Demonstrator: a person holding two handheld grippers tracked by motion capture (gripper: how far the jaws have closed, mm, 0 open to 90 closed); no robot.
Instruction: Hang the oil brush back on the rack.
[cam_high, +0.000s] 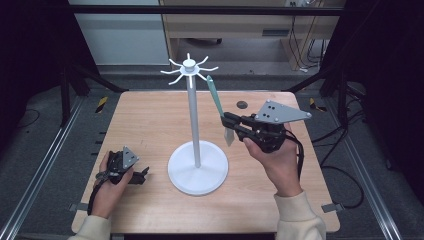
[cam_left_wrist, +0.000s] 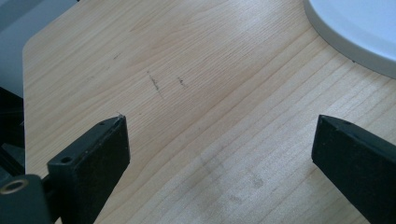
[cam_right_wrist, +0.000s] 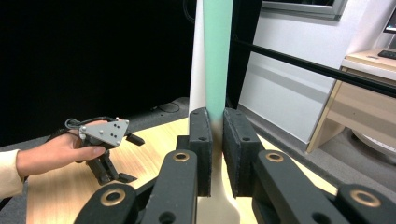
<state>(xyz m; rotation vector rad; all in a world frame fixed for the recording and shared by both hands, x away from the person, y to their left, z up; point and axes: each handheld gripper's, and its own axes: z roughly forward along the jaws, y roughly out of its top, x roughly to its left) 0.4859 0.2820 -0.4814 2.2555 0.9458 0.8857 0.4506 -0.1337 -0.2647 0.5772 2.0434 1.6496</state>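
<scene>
A white stand with a round base and a ring of hooks on top rises from the middle of the wooden table. My right gripper is held right of the pole, shut on a utensil with a green handle and a pale blade hanging below the jaws. In the right gripper view the green handle rises between the closed jaws, with the stand's pole just behind it. My left gripper rests on the table left of the base, open and holding nothing.
A small dark disc lies on the table's far side. The stand's base lies close to the left gripper's right jaw. Black frame rails run along both sides of the table, and a cabinet stands beyond it.
</scene>
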